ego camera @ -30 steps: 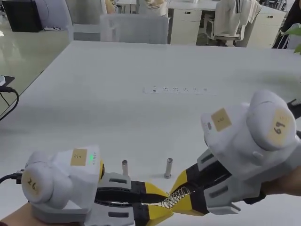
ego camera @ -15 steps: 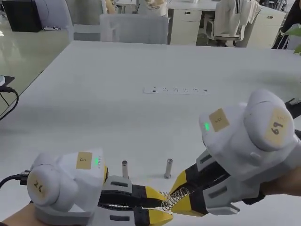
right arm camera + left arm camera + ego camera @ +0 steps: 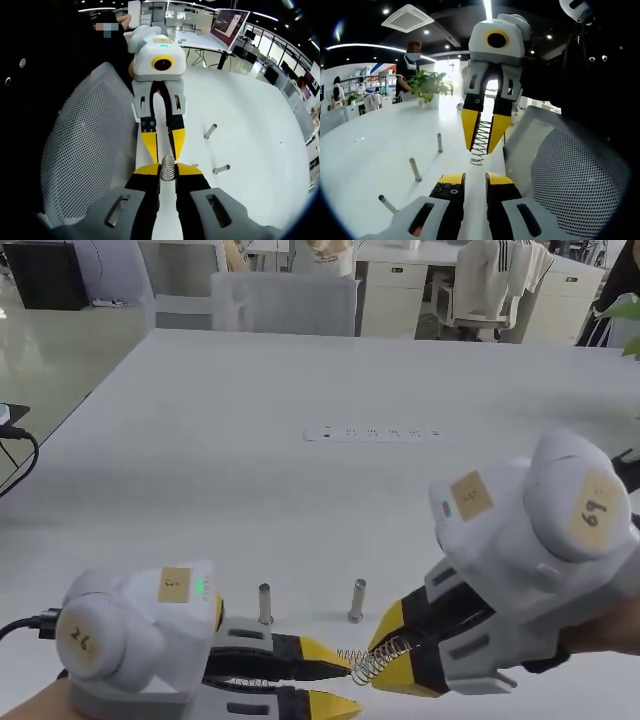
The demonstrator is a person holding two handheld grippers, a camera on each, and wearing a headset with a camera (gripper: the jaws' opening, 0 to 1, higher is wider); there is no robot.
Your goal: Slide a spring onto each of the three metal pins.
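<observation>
left gripper (image 3: 352, 687): has sunk a little lower and drawn back toward the person in the head view.
fingers (image 3: 322, 648): a second ago their yellow tips overlapped the free end of the spring (image 3: 378, 658). Now they stop just short of it, and the left gripper view shows a gap between them and the spring.
right gripper (image 3: 381, 654): the green lamp on its casing was lit half a second ago and is now dark.

Bright, even light; fisheye-warped edges
</observation>
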